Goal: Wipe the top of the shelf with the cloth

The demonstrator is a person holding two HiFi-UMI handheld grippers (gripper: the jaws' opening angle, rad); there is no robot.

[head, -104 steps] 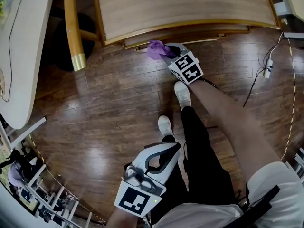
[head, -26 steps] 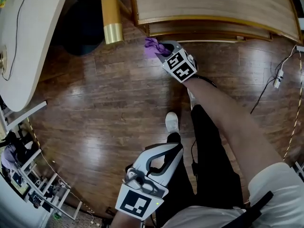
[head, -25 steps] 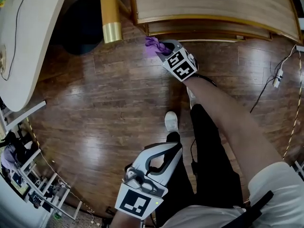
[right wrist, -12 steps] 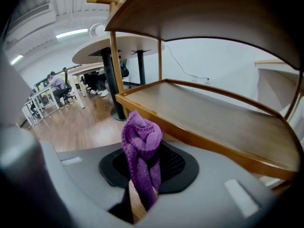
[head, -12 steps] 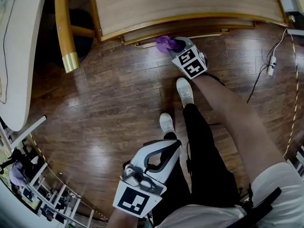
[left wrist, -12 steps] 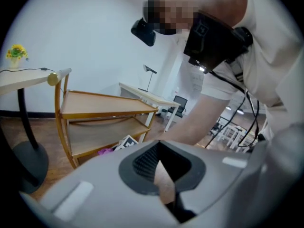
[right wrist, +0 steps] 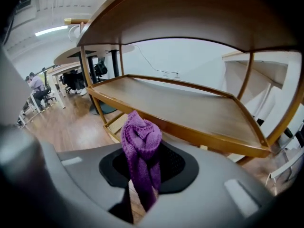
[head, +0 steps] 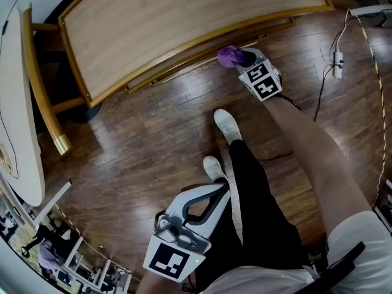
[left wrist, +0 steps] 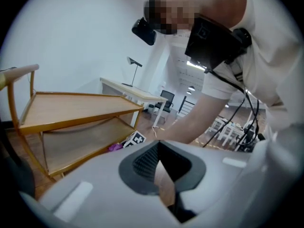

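Observation:
The wooden shelf [head: 184, 29] fills the top of the head view, its bare top board seen from above. My right gripper [head: 244, 59] is shut on a purple cloth [head: 229, 55], low in front of the shelf's front edge. In the right gripper view the cloth [right wrist: 140, 134] stands bunched out of the right gripper [right wrist: 142, 148], facing the lower shelf board [right wrist: 190, 108], under the top board [right wrist: 190, 13]. My left gripper [head: 223, 188] hangs shut beside the person's leg, holding nothing. Its own view shows the left gripper [left wrist: 158, 145] aimed at the shelf top [left wrist: 71, 106] and cloth [left wrist: 115, 147].
A cable with a small adapter [head: 335, 60] lies on the wooden floor at the right. A white table [head: 18, 133] curves along the left edge, beside a wooden post [head: 43, 112]. The person's white shoes [head: 228, 124] stand close behind the right gripper.
The head view has swung, so the shelf now lies slanted. My right gripper, still holding the cloth, has shifted rightwards along the shelf's front edge. The left gripper stays put.

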